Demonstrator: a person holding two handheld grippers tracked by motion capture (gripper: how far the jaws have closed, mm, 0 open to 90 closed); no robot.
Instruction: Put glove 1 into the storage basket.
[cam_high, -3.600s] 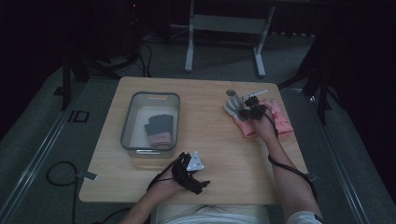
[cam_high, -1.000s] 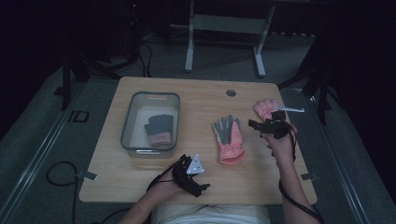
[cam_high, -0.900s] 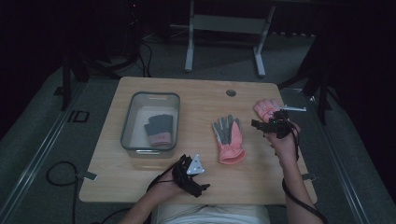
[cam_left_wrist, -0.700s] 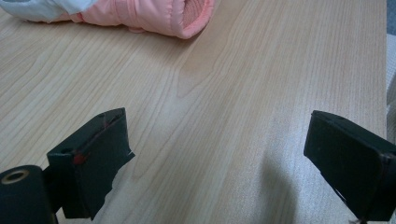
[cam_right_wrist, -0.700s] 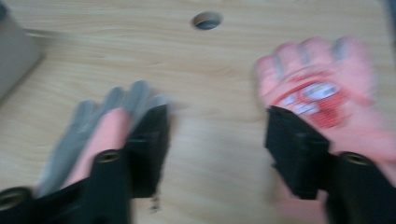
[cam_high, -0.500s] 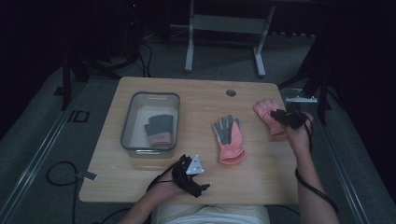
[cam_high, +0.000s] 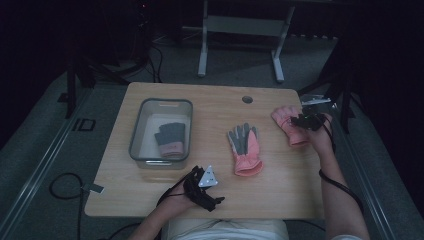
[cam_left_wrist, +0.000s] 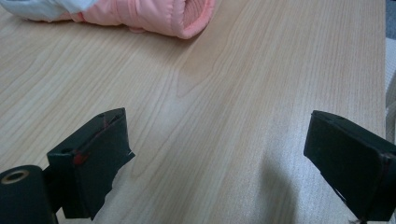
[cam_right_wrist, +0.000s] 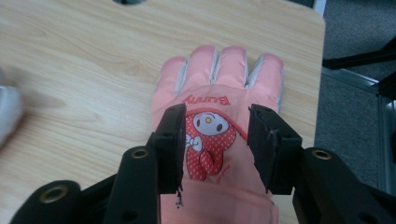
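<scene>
Wooden table (cam_high: 210, 107) in a dark room, right gripper (cam_right_wrist: 215, 140) jaws just reopening, straddling a pink glove (cam_right_wrist: 219, 98), left gripper (cam_left_wrist: 224, 158) open over bare wood, second glove (cam_left_wrist: 140, 16) beyond its fingers.

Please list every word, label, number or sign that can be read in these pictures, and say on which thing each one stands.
"Bunny": red letters, seen upside down in the right gripper view, on the back of the pink glove, just past its cartoon rabbit picture.
No other text can be read: the glove in the middle of the table and the glove in the tray show none.
</scene>
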